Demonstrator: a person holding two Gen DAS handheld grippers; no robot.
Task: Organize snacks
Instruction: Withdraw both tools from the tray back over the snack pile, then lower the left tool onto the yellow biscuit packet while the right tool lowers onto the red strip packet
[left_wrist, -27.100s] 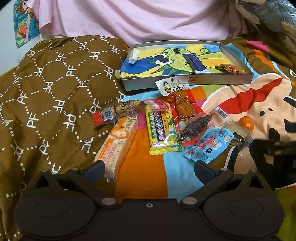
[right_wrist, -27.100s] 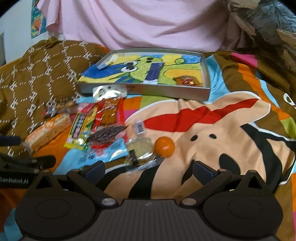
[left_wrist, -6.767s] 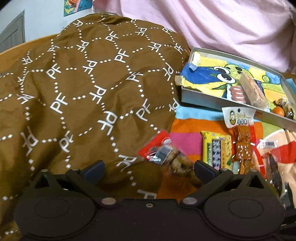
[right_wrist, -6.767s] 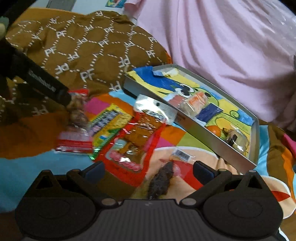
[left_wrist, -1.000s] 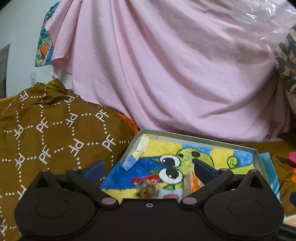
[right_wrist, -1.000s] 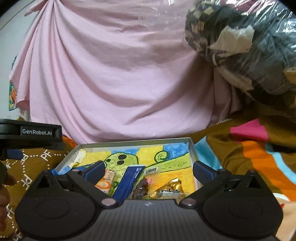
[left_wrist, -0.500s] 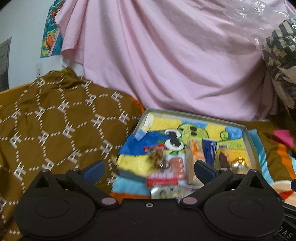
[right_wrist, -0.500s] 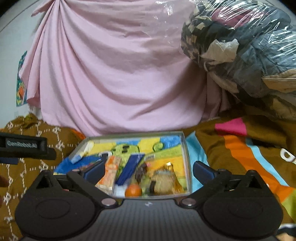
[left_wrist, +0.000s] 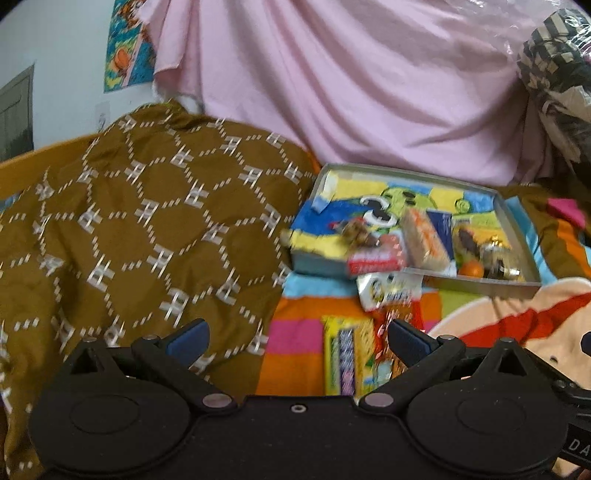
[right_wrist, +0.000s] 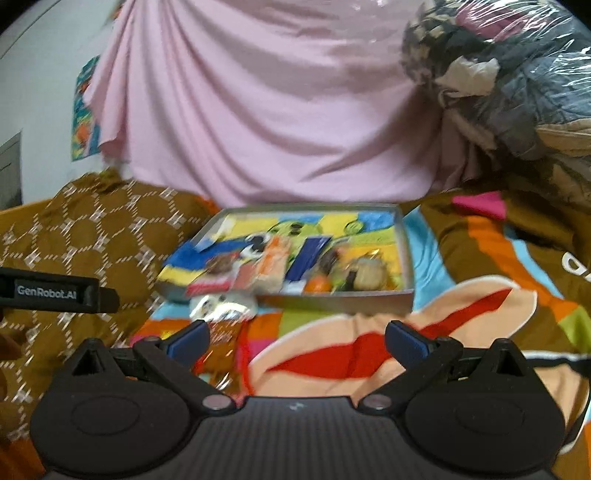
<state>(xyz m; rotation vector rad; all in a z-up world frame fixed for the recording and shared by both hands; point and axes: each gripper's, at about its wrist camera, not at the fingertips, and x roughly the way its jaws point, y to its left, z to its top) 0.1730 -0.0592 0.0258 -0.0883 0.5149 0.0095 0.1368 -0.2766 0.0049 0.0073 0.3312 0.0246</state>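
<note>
Both grippers empty, fingers spread, above bed with snacks left to collect.
Yellow snack bar (left_wrist: 345, 360) between left gripper (left_wrist: 297, 338) fingers; red packet (right_wrist: 221, 343) beside right gripper (right_wrist: 297, 334) left finger; shallow box (right_wrist: 343, 301) ahead. Best gripped across the narrow middle.

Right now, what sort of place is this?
Probably a bedroom: snacks lie on a cartoon bedspread beside a brown quilt, with a poster on the wall.

Both grippers just hang in the air side by side: left gripper (left_wrist: 297, 338) with jaws spread wide, right gripper (right_wrist: 297, 338) same deal, nothing held.
</note>
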